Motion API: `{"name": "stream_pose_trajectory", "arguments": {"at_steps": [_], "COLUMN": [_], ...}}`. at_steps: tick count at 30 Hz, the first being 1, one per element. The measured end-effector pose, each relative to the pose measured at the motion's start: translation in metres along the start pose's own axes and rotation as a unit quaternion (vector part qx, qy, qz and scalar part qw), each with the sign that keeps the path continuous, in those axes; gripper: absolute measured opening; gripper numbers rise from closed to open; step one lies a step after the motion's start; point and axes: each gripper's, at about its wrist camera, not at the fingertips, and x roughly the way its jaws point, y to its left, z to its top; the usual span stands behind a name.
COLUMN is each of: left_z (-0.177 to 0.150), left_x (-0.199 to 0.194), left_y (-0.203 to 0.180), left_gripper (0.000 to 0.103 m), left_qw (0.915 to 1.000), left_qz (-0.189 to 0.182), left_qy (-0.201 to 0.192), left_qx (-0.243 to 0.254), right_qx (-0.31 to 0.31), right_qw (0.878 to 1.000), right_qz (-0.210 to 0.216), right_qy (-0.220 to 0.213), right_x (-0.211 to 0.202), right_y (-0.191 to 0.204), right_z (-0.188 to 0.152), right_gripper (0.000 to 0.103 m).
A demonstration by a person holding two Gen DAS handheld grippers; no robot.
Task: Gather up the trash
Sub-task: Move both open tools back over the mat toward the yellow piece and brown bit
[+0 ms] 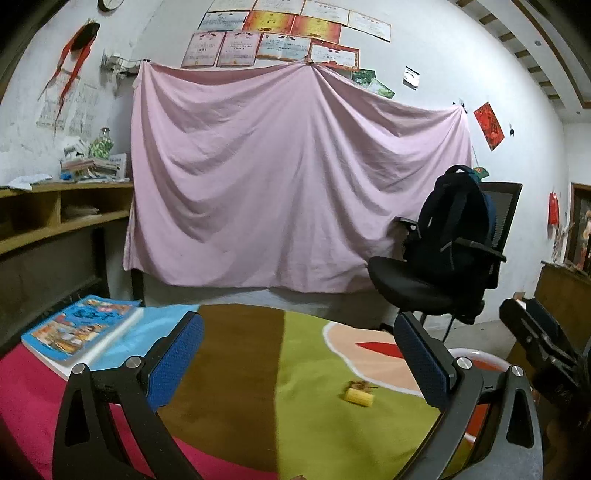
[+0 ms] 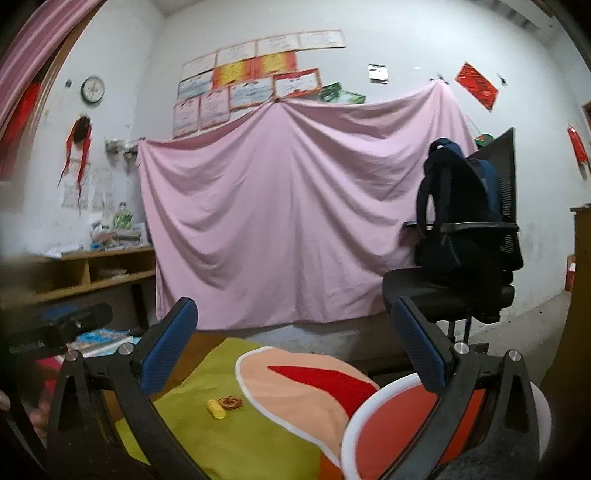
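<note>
Your left claw: jaws wide apart, empty. Yellow scrap lies on the green cloth, below and between its pads, untouched. Your right claw: jaws apart, empty; scrap low between them, bin right.

Wall certificates and book cover (both blurred): nothing legible.

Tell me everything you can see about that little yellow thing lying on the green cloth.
The yellow piece is a small stubby cylinder, pale yellow and matte, perhaps a corn chunk, though too small to be sure. It lies on its side on the green patch of the cloth. A brown curled scrap sits right against it. Nothing else touches it; neither gripper holds it.
</note>
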Motion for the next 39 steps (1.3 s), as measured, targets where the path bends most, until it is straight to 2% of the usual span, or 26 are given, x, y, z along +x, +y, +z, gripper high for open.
{"name": "stream_pose_trajectory", "arguments": {"at_steps": [6,13,19,21,23,25,27,29,32,35,39], "left_z": [-0.008,-0.014,-0.018,-0.019,-0.02,-0.022,-0.023,-0.025,-0.03,-0.033,-0.037], "left_x": [0.007,0.015,0.028,0.036,0.045,0.053,0.062,0.071,0.083,0.092,0.101], "left_y": [0.013,0.023,0.021,0.018,0.014,0.011,0.008,0.005,0.0,-0.004,-0.015], "left_gripper": [0.101,0.101,0.101,0.101,0.1,0.1,0.094,0.08,0.063,0.053,0.047], "left_qw": [0.9998,0.9997,0.9988,0.9977,0.9959,0.9938,0.9908,0.9864,0.9786,0.9702,0.9604], "left_qz": [0.015,0.02,0.008,0.0,-0.01,-0.023,-0.036,-0.053,-0.075,-0.099,-0.124], "left_qy": [0.008,0.013,0.047,0.067,0.089,0.108,0.129,0.154,0.19,0.22,0.248], "left_qx": [0.002,-0.002,0.005,0.011,0.016,0.018,0.02,0.021,0.021,0.018,0.028], "right_qx": [-0.019,-0.018,0.008,0.014,0.019,0.022,0.021,0.016,0.005,-0.003,0.0], "right_qw": [0.999,0.995,0.986,0.98,0.972,0.966,0.961,0.957,0.951,0.946,0.945], "right_qz": [0.013,0.03,0.043,0.049,0.059,0.07,0.078,0.086,0.096,0.1,0.098], "right_qy": [0.04,0.092,0.162,0.193,0.227,0.248,0.264,0.276,0.293,0.308,0.312], "right_x": [0.028,0.058,0.083,0.093,0.103,0.108,0.111,0.111,0.113,0.115,0.115], "right_y": [0.022,0.028,0.018,0.014,0.01,0.009,0.008,0.009,0.012,0.015,0.012], "right_z": [-0.016,-0.026,-0.038,-0.043,-0.05,-0.056,-0.061,-0.064,-0.069,-0.075,-0.077], "right_gripper": [0.103,0.103,0.103,0.097,0.084,0.075,0.07,0.062,0.052,0.044,0.042]}}
